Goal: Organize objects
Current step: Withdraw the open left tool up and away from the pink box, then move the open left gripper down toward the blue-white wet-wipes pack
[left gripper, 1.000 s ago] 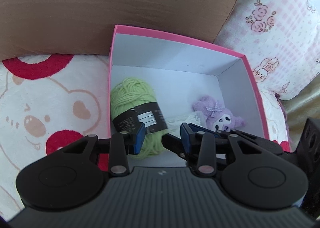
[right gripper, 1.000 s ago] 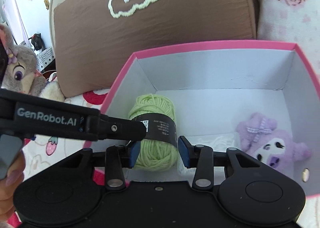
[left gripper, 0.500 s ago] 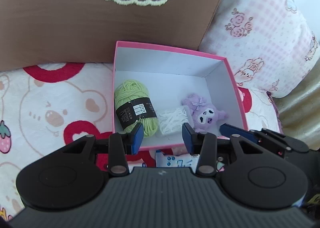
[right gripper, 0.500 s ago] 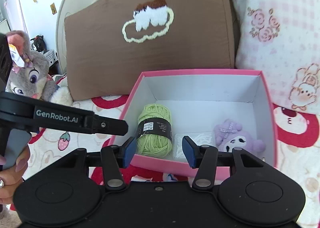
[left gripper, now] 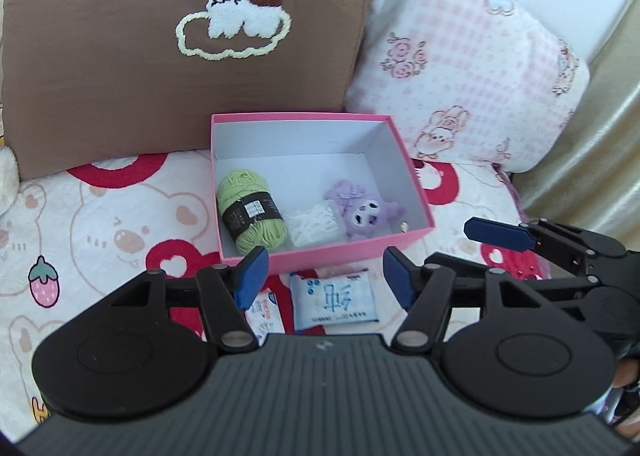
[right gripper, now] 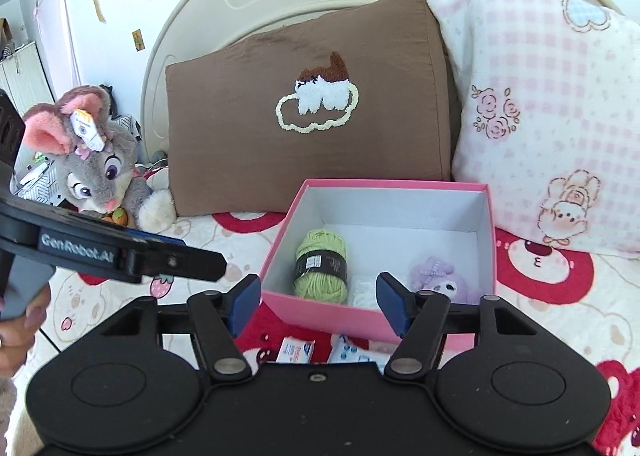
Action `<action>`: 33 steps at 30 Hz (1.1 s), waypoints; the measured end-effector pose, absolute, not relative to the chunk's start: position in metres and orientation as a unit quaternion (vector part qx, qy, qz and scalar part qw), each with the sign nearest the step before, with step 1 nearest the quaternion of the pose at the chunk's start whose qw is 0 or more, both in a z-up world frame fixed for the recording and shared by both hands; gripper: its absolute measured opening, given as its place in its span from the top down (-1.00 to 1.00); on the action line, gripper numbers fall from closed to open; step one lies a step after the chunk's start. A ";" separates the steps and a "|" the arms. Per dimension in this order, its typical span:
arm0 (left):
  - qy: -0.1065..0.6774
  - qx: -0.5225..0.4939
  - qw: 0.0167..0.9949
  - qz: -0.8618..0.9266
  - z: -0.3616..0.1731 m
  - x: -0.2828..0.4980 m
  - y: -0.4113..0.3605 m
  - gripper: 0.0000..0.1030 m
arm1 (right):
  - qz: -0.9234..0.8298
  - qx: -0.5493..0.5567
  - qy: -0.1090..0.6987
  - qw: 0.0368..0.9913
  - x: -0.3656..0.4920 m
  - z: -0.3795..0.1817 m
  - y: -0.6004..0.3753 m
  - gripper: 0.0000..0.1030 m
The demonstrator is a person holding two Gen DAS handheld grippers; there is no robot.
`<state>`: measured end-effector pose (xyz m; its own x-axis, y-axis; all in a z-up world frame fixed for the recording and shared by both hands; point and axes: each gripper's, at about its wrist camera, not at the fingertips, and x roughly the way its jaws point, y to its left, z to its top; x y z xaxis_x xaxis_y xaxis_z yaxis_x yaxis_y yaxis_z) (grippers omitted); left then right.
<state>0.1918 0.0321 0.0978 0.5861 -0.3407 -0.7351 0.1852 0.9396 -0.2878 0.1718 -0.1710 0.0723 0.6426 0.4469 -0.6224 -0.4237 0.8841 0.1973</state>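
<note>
**Two packets left outside box, both grippers empty**

Pink box (left gripper: 404, 244) sits on the bed (left gripper: 100, 215) against the brown pillow (left gripper: 120, 55). Inside: yarn (left gripper: 250, 211) at the left wall, white bundle (left gripper: 314, 223) mid-front, purple plush (left gripper: 362, 209) at the right. Two packets lie on the bed just outside the box's front wall: blue packet (left gripper: 334, 302), small packet (left gripper: 264, 312) to its left. Left gripper (left gripper: 322, 282) hovers over them, fingers wide, holding nothing. Right gripper (right gripper: 316, 306) likewise spread wide and empty, near the box's front edge. Packets look light, soft and crinkly, film likely slippery; best pinch across the short sides at mid-body, since flat on soft bedding means the fingers need to press in. Rabbit plush (right gripper: 100, 171) sits at the bed's left side, well apart.
</note>
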 end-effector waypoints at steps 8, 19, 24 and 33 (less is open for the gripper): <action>0.408 -0.059 0.896 -0.166 0.118 0.152 0.021 -0.42 | 0.239 -0.007 0.356 0.903 0.135 0.080 -0.175 -0.59; 0.443 -0.053 0.874 -0.192 0.087 0.131 0.004 -0.61 | 0.233 0.002 0.368 0.900 0.108 0.051 -0.194 -0.77; 0.461 -0.044 0.865 -0.195 0.066 0.130 -0.002 -0.69 | 0.226 0.003 0.369 0.902 0.101 0.036 -0.203 -0.78; 0.468 -0.059 0.862 -0.187 0.030 0.142 0.001 -0.70 | 0.235 0.018 0.272 0.933 0.090 0.027 -0.212 -0.99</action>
<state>0.1423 0.0010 0.0303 0.4925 -0.3782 -0.7838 0.2671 0.9229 -0.2775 0.0905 -0.2119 0.0272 0.7413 0.4482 -0.4997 -0.4284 0.8890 0.1619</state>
